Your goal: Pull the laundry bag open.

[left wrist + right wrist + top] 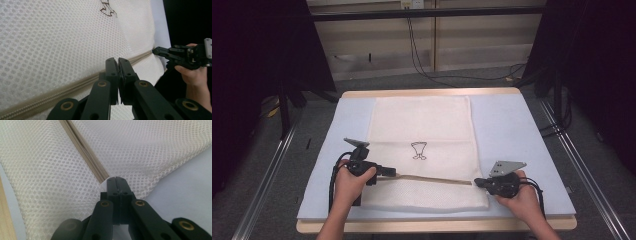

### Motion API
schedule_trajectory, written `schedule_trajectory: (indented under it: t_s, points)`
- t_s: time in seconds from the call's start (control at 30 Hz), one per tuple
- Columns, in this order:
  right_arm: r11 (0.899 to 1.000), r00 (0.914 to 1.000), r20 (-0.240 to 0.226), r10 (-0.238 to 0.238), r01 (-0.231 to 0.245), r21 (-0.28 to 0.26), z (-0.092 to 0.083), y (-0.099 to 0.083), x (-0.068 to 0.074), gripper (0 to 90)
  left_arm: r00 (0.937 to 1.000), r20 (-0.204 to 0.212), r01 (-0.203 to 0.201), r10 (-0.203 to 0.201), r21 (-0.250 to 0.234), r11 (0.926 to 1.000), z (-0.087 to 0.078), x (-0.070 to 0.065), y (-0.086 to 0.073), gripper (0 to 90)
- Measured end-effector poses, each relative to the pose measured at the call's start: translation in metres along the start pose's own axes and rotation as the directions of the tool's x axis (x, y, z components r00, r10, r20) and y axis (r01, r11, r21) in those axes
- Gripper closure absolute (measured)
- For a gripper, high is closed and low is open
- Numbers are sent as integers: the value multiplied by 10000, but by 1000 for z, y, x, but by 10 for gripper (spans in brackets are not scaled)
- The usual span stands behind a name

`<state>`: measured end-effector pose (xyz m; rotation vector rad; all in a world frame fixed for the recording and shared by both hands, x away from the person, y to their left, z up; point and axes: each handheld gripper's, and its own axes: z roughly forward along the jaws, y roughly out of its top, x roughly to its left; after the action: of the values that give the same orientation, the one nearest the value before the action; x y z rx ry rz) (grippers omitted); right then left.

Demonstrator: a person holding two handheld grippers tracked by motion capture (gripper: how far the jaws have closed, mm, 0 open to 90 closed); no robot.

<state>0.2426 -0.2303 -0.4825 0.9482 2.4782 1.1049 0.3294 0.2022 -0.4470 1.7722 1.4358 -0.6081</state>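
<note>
On the table (532, 125), under a pale blue mat: a white mesh bag (422, 125), flat, with a small dark drawing (419, 150) near the middle. Across the near part of the bag, a tan zipper (432, 178) from left to right. At the zipper's left end, the left gripper (391, 173), jaws squeezed together, tips right at the zipper; cannot tell if anything is pinched between them. At the zipper's right end, at the bag's edge, the right gripper (477, 182), jaws also clenched, nipping the mesh right where the zipper stops. Seen close in the right gripper view, mesh pulled up into a little fold at the black tips (116, 180). Both hands low, near the front edge of the table.
</note>
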Motion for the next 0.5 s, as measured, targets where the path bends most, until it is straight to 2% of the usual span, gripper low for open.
schedule_trajectory:
  t_s: [0.03,0.1,0.2,0.3,0.37,0.4,0.5]
  points:
    - [10000,10000,1,3,-3,6,0,0,0,900,9999,-70,-101,101,-19,9999,-1,1,0,875]
    - [10000,10000,8,23,-23,27,0,0,0,900,9999,-103,40,-41,-95,9999,-2,2,-1,875]
    - [10000,10000,-75,59,-59,-15,0,0,-1,900,10000,-37,89,-90,-122,9999,-5,3,-2,874]
    - [10000,10000,-22,40,-40,10,0,0,-1,900,9999,-154,48,-51,-184,9998,-7,4,-2,875]
    - [10000,10000,-19,50,-50,4,0,0,-1,900,9999,-33,113,-114,-218,9997,-9,4,-3,874]
    - [10000,10000,-19,50,-50,4,0,0,-1,900,9998,-125,130,-132,-230,9997,-10,5,-3,874]
    - [10000,10000,-21,28,-28,-1,0,0,-1,900,9997,-49,240,-242,-337,9991,-16,9,-3,875]
